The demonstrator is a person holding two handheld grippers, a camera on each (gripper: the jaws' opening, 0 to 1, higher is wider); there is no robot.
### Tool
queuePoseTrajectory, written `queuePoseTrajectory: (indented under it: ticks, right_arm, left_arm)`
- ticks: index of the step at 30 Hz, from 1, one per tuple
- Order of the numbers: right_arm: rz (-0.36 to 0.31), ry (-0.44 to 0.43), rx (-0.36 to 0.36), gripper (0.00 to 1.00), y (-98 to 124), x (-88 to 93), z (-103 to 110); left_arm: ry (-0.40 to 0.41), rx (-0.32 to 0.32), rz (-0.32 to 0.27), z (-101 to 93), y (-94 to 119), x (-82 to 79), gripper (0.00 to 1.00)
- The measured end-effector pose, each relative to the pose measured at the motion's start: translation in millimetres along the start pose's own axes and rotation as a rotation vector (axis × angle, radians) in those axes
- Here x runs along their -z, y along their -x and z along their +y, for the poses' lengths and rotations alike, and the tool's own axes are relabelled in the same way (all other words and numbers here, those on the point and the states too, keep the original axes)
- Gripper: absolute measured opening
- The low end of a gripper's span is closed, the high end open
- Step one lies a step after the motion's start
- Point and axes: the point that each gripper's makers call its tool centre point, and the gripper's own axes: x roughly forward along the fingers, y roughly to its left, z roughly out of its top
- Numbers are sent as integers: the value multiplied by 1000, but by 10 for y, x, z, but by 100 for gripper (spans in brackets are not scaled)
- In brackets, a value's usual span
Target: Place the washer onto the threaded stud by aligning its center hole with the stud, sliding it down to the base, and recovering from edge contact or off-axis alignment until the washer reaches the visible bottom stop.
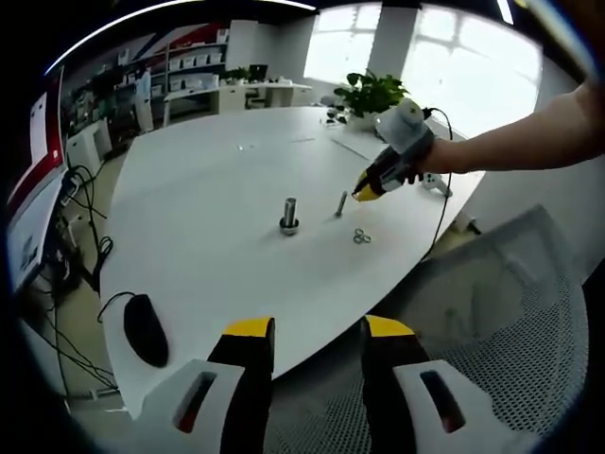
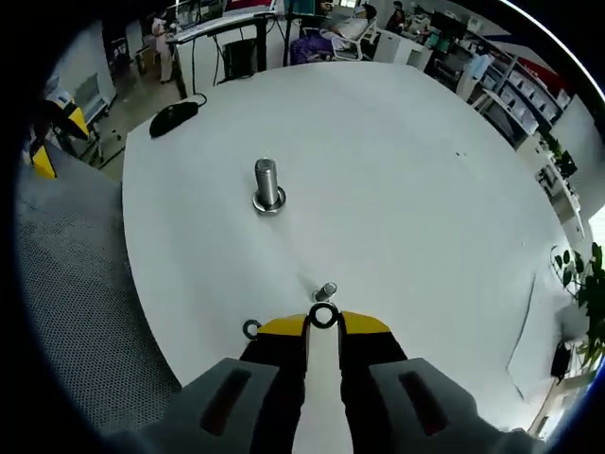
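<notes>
A steel threaded stud (image 1: 289, 216) stands upright on a ring-shaped base near the middle of the white table (image 1: 208, 189). In the right gripper view the stud (image 2: 267, 184) lies ahead and a little left of my right gripper (image 2: 323, 324). That gripper is shut on a small metal washer (image 2: 315, 316), pinched between its yellow tips well short of the stud. The right gripper (image 1: 363, 194) hovers above the table to the stud's right, held by a person's arm. My left gripper (image 1: 319, 329) is open with nothing between its jaws, back beyond the table's near edge.
A short bolt (image 2: 326, 290) stands just ahead of the held washer, and a loose washer (image 2: 250, 328) lies left of the jaws. Two loose washers (image 1: 361, 236) lie near the thin bolt (image 1: 341, 203). A black mouse (image 1: 145, 328) sits by the table edge. A grey mesh chair (image 1: 510, 312) stands close by.
</notes>
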Motion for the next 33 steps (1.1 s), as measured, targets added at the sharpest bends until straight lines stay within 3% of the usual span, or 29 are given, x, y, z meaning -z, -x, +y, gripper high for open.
queuePoseTrajectory:
  ticks: [7,17,33]
  right_arm:
    - [30,50,6,14,-70,-18,-22]
    - [30,35,-1,14,-119,-50,-52]
    - [81,51,-25,14,-268,50,-19]
  left_arm:
    - [-1,-1,1,4,-3,1,35]
    - [2,-2,-1,13,-2,-1,35]
    - [7,-5,0,16,-1,3,35]
